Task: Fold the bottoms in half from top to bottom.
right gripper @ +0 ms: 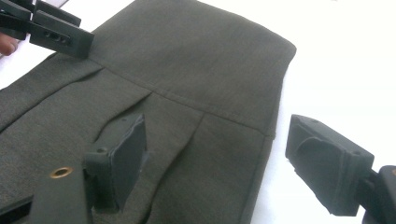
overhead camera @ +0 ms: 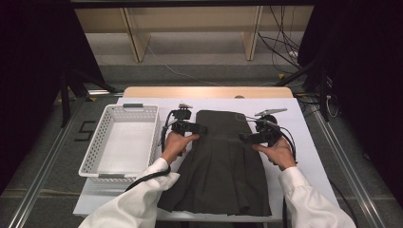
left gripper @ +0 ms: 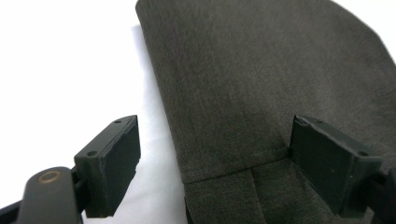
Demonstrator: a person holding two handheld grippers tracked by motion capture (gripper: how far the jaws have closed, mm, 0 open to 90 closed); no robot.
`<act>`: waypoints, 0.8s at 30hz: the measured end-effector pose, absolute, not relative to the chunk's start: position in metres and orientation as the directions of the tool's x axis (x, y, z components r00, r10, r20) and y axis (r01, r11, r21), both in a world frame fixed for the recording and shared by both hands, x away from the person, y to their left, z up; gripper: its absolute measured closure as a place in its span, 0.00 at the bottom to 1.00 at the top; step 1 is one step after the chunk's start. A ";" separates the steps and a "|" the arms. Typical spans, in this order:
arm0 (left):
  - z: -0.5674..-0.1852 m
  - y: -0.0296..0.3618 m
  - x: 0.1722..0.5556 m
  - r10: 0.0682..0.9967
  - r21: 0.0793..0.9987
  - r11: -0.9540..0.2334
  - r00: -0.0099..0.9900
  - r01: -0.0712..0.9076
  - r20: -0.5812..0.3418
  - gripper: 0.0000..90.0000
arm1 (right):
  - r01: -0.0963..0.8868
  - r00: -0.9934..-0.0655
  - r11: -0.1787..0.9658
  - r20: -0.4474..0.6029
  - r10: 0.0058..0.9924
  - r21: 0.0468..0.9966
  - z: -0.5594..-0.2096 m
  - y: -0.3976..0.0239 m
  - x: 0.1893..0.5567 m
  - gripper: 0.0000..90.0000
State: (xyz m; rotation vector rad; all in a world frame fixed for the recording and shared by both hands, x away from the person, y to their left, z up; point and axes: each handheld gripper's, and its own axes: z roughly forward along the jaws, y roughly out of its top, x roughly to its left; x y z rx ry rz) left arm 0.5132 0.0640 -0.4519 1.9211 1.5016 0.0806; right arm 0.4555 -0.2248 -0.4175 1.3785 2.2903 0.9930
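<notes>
1. The fingers point(left gripper: 114, 163) of the left gripper point(overhead camera: 189, 127) stand released and wide, straddling the left edge of the dark skirt point(overhead camera: 221, 161) at its waistband seam: one finger over the white bench point(overhead camera: 294, 118), the other over the cloth, neither pressing on it.
2. The fingers point(right gripper: 123, 161) of the right gripper point(overhead camera: 256, 137) are likewise released, set astride the skirt's right edge just below the waistband, with nothing clamped between them.
3. Nearest the person, the pleated hem lies spread at the bench's front edge; farther off the cloth narrows to the waistband point(right gripper: 196, 60), which lies flat and smooth.
4. The skirt looks like a soft, light woven cloth: it should sag and fold wherever it is not supported, and a shallow pinch on a single layer may slip out.
5. The waistband is the doubled, firmer part, so the two side edges at the seam, where both grippers hover, seem the best holds; a bite deep enough to catch both layers would keep the pleats from fanning out.
6. Left of the skirt stands a white basket point(overhead camera: 102, 142), near the left gripper.
</notes>
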 end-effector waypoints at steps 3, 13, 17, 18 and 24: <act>-0.461 0.062 0.518 0.875 0.511 -0.103 0.322 0.853 -0.361 0.18 | 0.661 -0.500 0.308 0.095 0.861 0.685 -0.418 -0.225 0.457 0.24; -0.472 0.045 0.519 0.889 0.529 -0.160 0.355 0.833 -0.291 0.48 | 0.682 -0.482 0.307 0.093 0.871 0.664 -0.424 -0.228 0.463 0.25; -0.470 0.044 0.519 0.891 0.533 -0.182 0.367 0.827 -0.266 0.59 | 0.699 -0.467 0.294 0.106 0.878 0.652 -0.427 -0.230 0.470 0.26; -0.470 0.044 0.519 0.890 0.535 -0.176 0.366 0.826 -0.272 0.62 | 0.703 -0.466 0.295 0.106 0.879 0.647 -0.428 -0.229 0.472 0.26; -0.465 0.037 0.515 0.887 0.563 -0.227 0.407 0.794 -0.216 0.80 | 0.745 -0.437 0.278 0.130 0.890 0.606 -0.437 -0.227 0.492 0.25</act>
